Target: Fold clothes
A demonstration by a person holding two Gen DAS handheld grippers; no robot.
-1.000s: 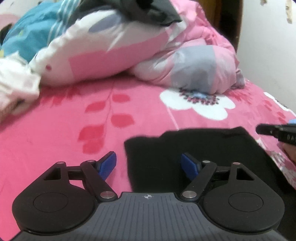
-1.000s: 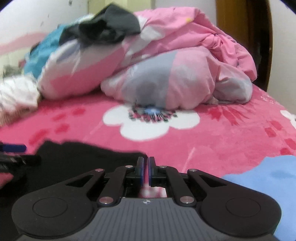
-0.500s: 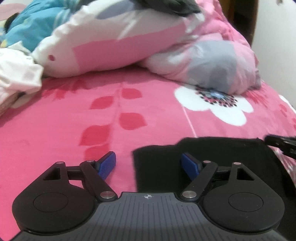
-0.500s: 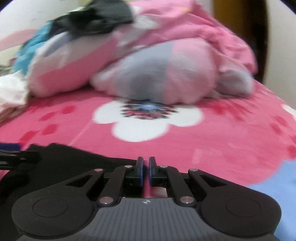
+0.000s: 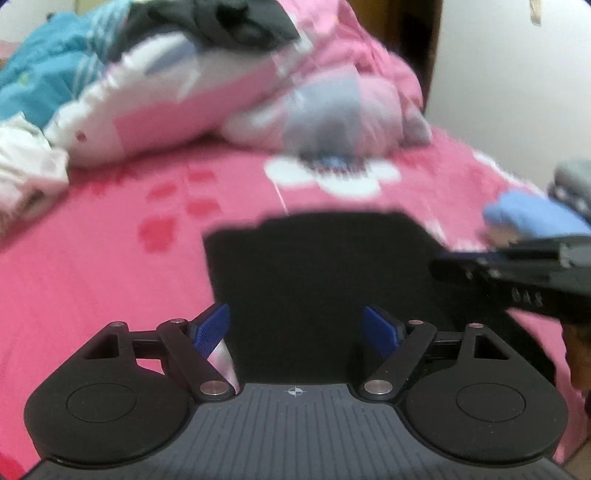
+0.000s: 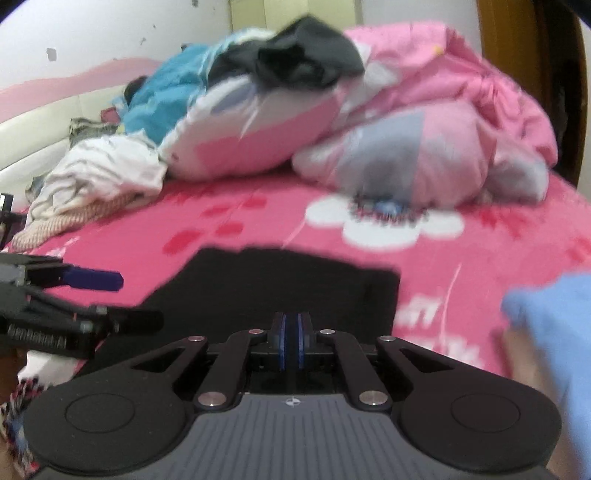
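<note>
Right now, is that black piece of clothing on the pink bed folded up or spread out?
Folded, it seems: the black garment lies flat on the pink bedsheet as a compact block with fairly straight edges and no sleeves or legs showing. Blur hides any layers.

White wall [image 6: 110, 33] behind bed; pink floral bedsheet [image 6: 258, 221]; wooden door frame [image 6: 491, 26] right.

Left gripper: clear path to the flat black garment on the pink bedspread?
Probably yes. The left gripper has its jaws wide apart directly over the flat black garment, with nothing between; the right gripper sits off to the side.
</note>
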